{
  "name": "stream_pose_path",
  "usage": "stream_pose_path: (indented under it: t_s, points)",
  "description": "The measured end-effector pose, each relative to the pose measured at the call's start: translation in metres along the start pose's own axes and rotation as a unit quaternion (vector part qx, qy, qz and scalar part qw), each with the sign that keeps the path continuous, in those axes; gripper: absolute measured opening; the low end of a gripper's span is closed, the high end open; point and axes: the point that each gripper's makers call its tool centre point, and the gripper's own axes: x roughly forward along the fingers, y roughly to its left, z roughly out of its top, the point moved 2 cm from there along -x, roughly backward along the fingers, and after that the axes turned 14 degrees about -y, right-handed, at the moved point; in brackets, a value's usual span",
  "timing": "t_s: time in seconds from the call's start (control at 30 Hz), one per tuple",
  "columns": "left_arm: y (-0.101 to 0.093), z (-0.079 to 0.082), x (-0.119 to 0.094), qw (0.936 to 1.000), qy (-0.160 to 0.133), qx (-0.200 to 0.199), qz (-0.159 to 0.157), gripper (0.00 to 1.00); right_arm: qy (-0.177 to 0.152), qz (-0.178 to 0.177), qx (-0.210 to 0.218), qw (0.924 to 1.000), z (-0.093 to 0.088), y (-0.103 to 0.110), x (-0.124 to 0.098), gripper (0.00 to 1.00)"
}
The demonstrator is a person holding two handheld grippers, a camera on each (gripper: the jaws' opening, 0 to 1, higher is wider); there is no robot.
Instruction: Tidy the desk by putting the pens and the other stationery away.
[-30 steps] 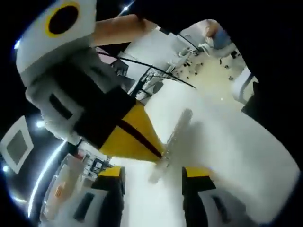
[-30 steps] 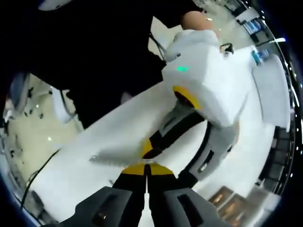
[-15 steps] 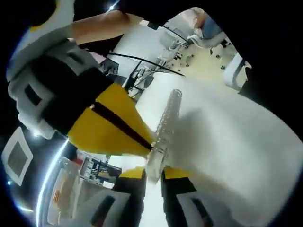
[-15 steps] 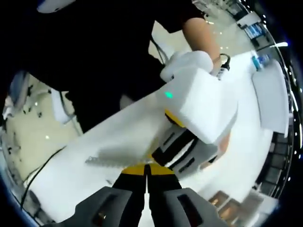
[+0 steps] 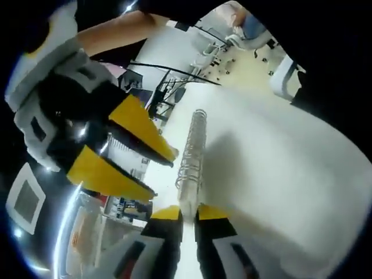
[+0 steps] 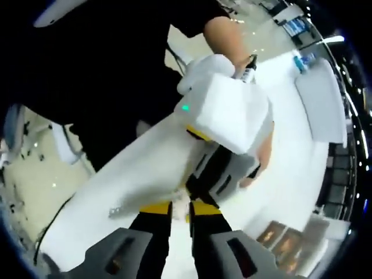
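Note:
A white spiral-bound notebook is lifted off the desk, its wire coil running away from my left gripper. That gripper is shut on the near end of the coil edge. My right gripper comes in beside the coil with its yellow jaws spread apart and nothing between them. In the right gripper view the notebook slopes across the middle. There my right gripper is open at the notebook's edge, and the left gripper sits right in front of it, held by a bare hand.
A white desk lies below with a flat white tray and a small blue-capped bottle at its far side. Clear packets lie near the left gripper. Cream floor, office chairs and a black cable lie beyond.
My right gripper's jaws, shut on the notebook's coil edge before, have opened and drawn slightly back. My left gripper closed onto the coil's near end half a second ago and still holds it.

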Motion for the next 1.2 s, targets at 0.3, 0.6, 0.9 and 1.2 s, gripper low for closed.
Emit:
stream_pose_path:
  t_s: [0.3,0.6,0.9,1.2]
  points:
    - [0.013,-0.007,-0.024,0.9984,0.022,-0.022,0.047,0.08,-0.018,-0.103,0.010,0.9945,-0.005,-0.009,-0.028,0.15]
    - [0.028,-0.013,-0.058,0.9931,0.046,-0.045,0.098,0.08,-0.063,-0.231,0.041,0.9700,-0.006,0.003,-0.056,0.25]
    - [0.043,-0.008,-0.087,0.9870,0.042,-0.073,0.137,0.08,-0.088,-0.340,0.032,0.9356,0.000,0.023,-0.044,0.33]
    - [0.035,0.010,-0.092,0.9852,0.034,-0.086,0.145,0.08,-0.060,-0.465,0.002,0.8833,0.001,0.014,-0.036,0.31]
